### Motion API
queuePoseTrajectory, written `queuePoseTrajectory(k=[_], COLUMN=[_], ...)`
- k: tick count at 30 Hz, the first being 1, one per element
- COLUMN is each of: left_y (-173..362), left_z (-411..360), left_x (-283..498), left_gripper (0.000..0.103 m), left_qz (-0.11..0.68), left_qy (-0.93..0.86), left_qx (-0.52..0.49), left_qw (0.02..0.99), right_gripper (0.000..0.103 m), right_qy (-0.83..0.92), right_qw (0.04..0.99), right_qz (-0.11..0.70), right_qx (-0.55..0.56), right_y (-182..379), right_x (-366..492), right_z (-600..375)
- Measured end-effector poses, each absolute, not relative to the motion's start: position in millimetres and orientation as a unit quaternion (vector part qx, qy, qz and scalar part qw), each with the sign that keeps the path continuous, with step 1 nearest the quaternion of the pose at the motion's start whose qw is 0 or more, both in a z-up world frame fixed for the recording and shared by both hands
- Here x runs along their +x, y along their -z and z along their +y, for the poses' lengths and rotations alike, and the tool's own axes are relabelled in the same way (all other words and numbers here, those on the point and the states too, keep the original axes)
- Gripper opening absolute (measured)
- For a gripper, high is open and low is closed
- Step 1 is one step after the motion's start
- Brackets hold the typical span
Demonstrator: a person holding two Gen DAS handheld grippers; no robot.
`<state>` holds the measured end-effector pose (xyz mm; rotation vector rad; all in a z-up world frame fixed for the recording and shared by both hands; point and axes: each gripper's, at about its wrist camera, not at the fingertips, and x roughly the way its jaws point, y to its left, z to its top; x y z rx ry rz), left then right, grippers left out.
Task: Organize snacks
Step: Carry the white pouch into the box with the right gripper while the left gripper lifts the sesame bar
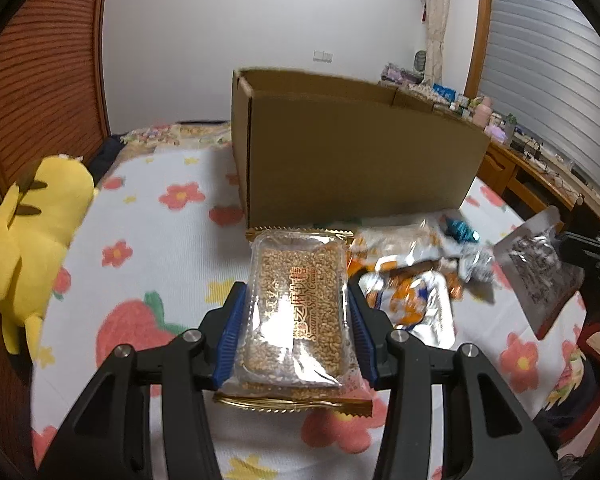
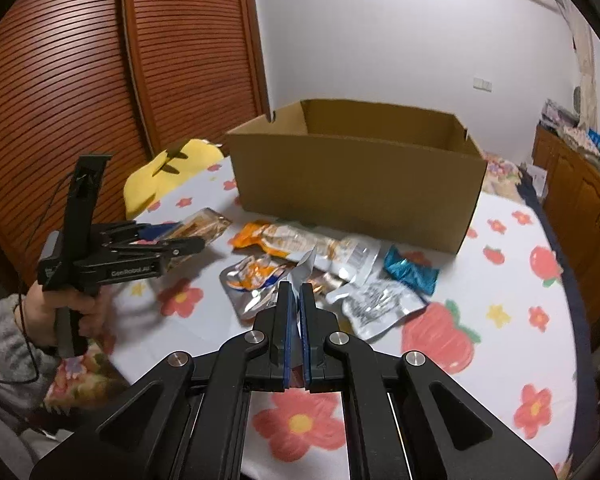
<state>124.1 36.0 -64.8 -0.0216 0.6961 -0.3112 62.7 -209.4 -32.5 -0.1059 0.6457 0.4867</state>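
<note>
Left gripper (image 1: 296, 300): black angular linkage arms carrying silver round screws, ribbed blue pads (image 1: 231, 340) lining the fingers. Right gripper (image 2: 296, 292): matching build. Person: wearing a grey sleeve (image 2: 2, 344), thin black cable trailing alongside.

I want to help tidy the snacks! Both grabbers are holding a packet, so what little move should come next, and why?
Probably carry the sesame candy pack, gripped between the left gripper's fingers, forward over the cardboard box rim. The box is open on top, just behind the snack pile. The right gripper, shut on a silver packet, could follow afterwards.
</note>
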Motion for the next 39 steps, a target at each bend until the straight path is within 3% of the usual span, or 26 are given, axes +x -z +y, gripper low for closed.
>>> queuePoseTrajectory(k=[17, 18, 20, 23, 26, 28, 29, 30, 32, 35, 39], left_y=[-38.3, -41.4, -47.3, -52.0, -47.2, -41.9, -37.1, -32.8, -18.1, 11.0, 46.5], left_z=[-0.9, -2.5, -6.2, -13.7, -14.5, -12.9, -9.9, -7.8, -0.9, 4.7, 5.8], left_x=[157.5, 160.5, 168.0, 183.2, 189.8, 184.7, 181.8, 178.5, 166.2, 159.9, 154.6], left_gripper=[0.047, 0.036, 0.033, 0.006, 0.003, 0.007, 0.018, 0.042, 0.057, 0.063, 0.064], left_qz=[0.253, 0.251, 0.249, 0.254, 0.271, 0.276, 0.285, 0.294, 0.308, 0.355, 0.399], left_qy=[0.184, 0.185, 0.185, 0.193, 0.2, 0.197, 0.193, 0.189, 0.184, 0.162, 0.157], left_qx=[0.018, 0.019, 0.025, 0.028, 0.03, 0.034, 0.034, 0.034, 0.037, 0.033, 0.012], left_qw=[0.95, 0.95, 0.95, 0.947, 0.941, 0.94, 0.938, 0.936, 0.933, 0.92, 0.904], right_gripper=[0.001, 0.001, 0.001, 0.001, 0.001, 0.001, 0.001, 0.001, 0.001, 0.001, 0.001], right_qy=[-0.204, -0.203, -0.198, -0.193, -0.19, -0.19, -0.19, -0.19, -0.19, -0.192, -0.198], right_qw=[0.947, 0.948, 0.951, 0.953, 0.955, 0.955, 0.955, 0.955, 0.954, 0.952, 0.95], right_qz=[0.23, 0.227, 0.218, 0.209, 0.204, 0.205, 0.205, 0.207, 0.214, 0.219, 0.228], right_qx=[-0.09, -0.09, -0.094, -0.098, -0.098, -0.096, -0.095, -0.094, -0.093, -0.094, -0.085], right_y=[-38.4, -41.1, -47.3, -55.2, -60.8, -60.9, -60.2, -61.5, -57.5, -49.5, -37.5], right_x=[111.1, 114.6, 122.2, 134.5, 148.6, 151.8, 151.3, 152.7, 152.5, 145.2, 140.4], right_z=[-222.9, -223.3, -222.4, -221.2, -218.5, -218.7, -219.6, -218.9, -219.7, -221.5, -221.3])
